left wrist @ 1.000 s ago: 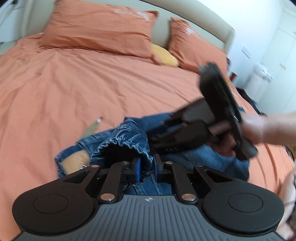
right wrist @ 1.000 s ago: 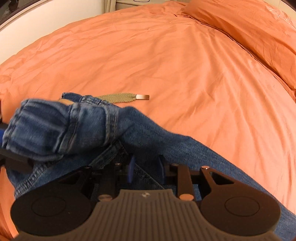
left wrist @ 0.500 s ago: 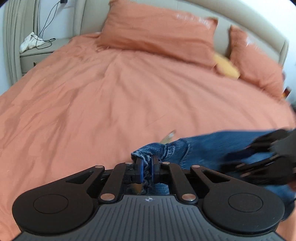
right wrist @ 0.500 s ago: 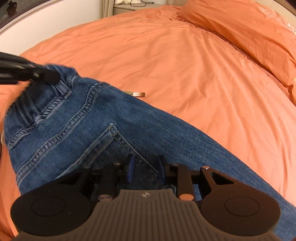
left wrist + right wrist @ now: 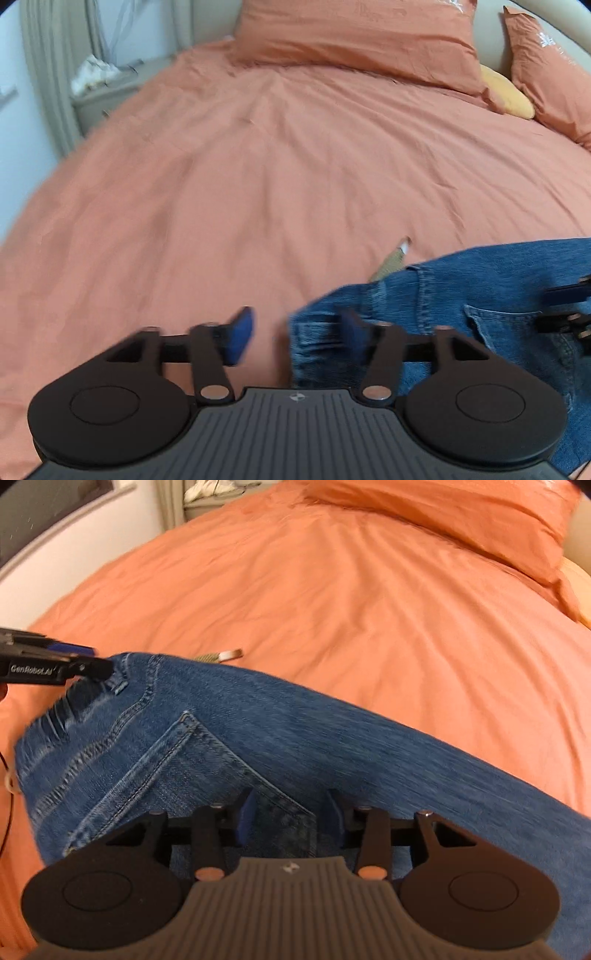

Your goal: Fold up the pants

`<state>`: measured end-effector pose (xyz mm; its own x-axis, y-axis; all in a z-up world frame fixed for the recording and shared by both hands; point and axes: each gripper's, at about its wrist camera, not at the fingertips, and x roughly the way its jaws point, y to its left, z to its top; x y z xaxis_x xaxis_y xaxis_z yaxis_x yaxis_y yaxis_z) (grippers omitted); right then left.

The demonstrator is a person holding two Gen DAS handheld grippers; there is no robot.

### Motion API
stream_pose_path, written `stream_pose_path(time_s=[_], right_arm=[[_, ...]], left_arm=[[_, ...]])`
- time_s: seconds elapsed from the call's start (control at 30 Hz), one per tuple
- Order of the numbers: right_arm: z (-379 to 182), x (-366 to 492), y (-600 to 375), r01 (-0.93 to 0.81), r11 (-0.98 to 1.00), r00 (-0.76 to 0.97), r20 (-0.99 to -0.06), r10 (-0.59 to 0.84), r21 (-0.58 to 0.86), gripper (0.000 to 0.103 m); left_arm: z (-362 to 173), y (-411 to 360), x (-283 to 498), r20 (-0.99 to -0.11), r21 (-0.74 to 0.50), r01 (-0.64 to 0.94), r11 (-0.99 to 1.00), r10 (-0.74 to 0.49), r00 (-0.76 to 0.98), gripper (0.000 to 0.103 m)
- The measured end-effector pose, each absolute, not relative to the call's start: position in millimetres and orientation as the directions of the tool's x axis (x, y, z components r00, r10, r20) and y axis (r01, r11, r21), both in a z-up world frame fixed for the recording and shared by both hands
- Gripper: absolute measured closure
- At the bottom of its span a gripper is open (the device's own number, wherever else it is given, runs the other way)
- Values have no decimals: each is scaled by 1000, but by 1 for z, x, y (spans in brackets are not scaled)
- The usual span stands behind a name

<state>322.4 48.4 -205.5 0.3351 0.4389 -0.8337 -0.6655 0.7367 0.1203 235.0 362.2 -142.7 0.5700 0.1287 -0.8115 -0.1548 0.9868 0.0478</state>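
Blue jeans lie spread on the orange bed, back pocket up, with the waistband to the left in the right wrist view. My left gripper stands at the waistband corner. Its jaws are opening wide, with the right finger over the denim and the left finger over bare sheet, so nothing is pinched. Its tip shows at the waistband in the right wrist view. My right gripper hovers over the pocket, jaws opening, denim below the gap but not pressed. Its fingers show at the right edge of the left wrist view.
A tan strap with a metal tip pokes out from under the jeans. Orange pillows and a yellow cushion sit at the headboard. A bedside table stands far left. Orange duvet stretches ahead.
The left jaws were shut on the bunched waistband and have now sprung wide open, letting it go. The jeans went from a lifted bundle to lying flat. The right jaws have widened.
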Motion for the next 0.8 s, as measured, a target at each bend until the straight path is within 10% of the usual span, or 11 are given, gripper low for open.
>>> stream_pose_path(time_s=[0.8], right_arm=[[-206, 343, -413, -253, 855, 594, -770, -232, -452, 56]], left_arm=[[-137, 134, 297, -838, 252, 194, 948, 114, 533, 30]])
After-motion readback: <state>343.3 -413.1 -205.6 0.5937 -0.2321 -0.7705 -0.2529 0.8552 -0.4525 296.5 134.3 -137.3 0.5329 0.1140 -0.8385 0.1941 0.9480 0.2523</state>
